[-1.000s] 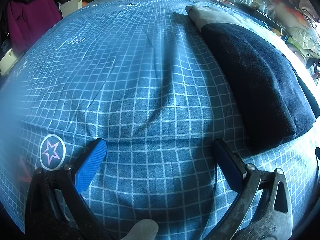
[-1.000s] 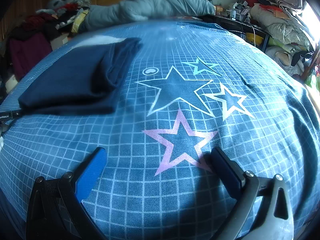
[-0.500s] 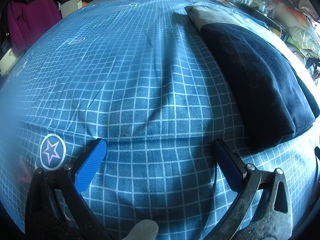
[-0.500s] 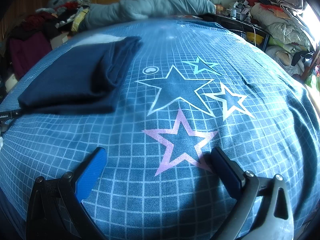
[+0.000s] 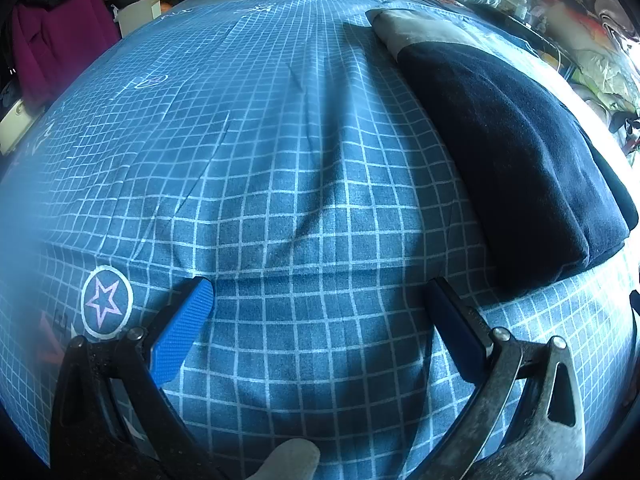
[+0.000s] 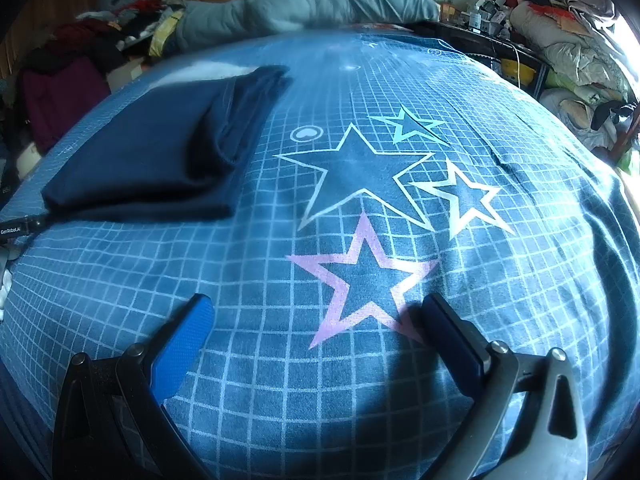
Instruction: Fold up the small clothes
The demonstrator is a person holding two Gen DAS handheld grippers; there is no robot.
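Note:
A folded dark navy garment lies flat on the blue grid-patterned bedsheet, to the right in the left wrist view. The same navy garment appears at the upper left in the right wrist view. A pale grey folded piece lies just beyond the garment's far end. My left gripper hovers open over bare sheet, left of the garment, holding nothing. My right gripper is open above a pink star print, well right of the garment, also holding nothing.
A rumpled grey duvet lies across the head of the bed. Piles of clothes crowd the left side, and bags and bedding stack up on the right. White and teal star prints mark the sheet.

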